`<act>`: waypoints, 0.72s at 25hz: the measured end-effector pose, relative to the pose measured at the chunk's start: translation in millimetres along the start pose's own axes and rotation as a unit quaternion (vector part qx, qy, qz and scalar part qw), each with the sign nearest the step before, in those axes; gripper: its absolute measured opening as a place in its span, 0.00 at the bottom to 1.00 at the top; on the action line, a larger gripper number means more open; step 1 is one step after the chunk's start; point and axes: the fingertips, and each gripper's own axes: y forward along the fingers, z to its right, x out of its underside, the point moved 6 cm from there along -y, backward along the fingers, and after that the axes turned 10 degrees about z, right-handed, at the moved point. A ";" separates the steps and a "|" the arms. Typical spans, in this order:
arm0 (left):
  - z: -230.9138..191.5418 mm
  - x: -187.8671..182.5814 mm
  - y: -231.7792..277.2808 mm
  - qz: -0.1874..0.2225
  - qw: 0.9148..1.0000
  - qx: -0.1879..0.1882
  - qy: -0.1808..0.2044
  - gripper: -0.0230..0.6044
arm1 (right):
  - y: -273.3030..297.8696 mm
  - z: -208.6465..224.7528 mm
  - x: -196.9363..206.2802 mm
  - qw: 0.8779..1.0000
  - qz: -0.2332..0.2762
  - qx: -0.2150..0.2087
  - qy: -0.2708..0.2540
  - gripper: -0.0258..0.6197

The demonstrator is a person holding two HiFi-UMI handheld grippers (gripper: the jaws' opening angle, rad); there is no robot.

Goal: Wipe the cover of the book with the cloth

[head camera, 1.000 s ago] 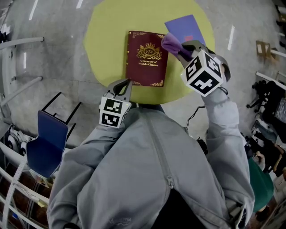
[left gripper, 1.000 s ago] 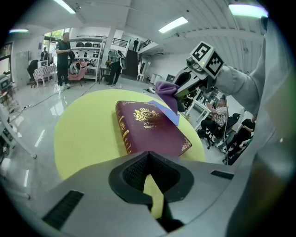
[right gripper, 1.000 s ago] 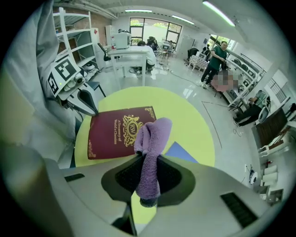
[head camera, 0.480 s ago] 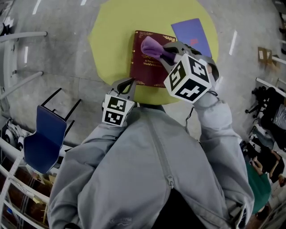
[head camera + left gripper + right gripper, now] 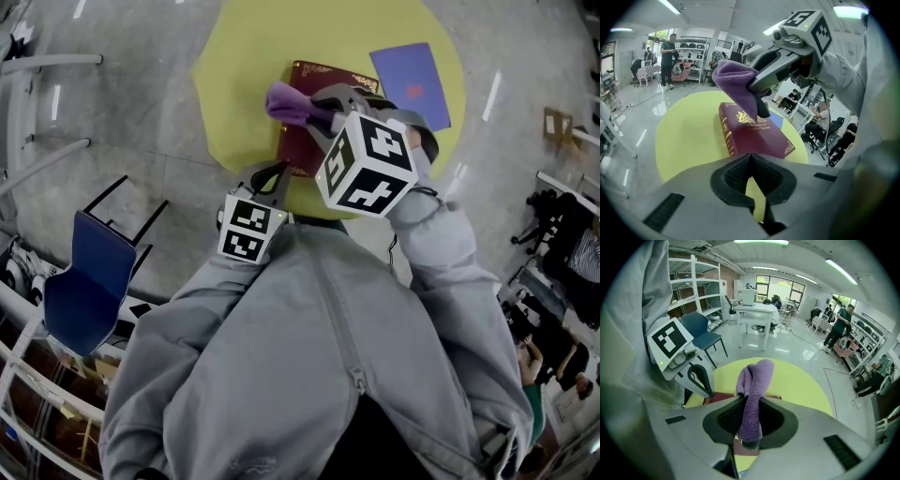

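Clamped in the right gripper [image 5: 749,430]: the cloth [image 5: 752,380], jaws closed on its lower fold, the rest bunched in a roll standing out ahead of them. Just below and ahead of that gripper, the book [image 5: 757,133], lying flat and closed, cover up. Seems to hover a little over the cover near the spine edge rather than press on it, though hard to judge. Nearer the person, at the book's close edge, the left gripper [image 5: 751,185], jaws together on nothing and not touching the book. Off to the right gripper's right, a blue sheet [image 5: 411,82], all of it on the round table [image 5: 239,56]. Risks, as a guess: with so little cloth under the jaws, could scrape a hard jaw tip across the gilt cover instead of wiping it. Could also shove the book across the smooth table, perhaps off the near edge, with no hold on it from the left. Might drag the roll out of the grip if pressed hard and pulled. Worth bracing the book with the left gripper first.
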 end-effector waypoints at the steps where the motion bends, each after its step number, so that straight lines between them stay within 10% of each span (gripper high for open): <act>1: -0.3 -0.1 -0.5 0.000 1.000 0.000 0.000 0.07 | 2.6 -1.1 -2.7 1.000 0.000 -0.003 -0.003 0.17; 18: -2.0 -1.5 -0.5 0.007 1.000 -0.004 -0.006 0.07 | 61.9 -5.4 1.1 0.996 -0.044 -0.060 -0.039 0.17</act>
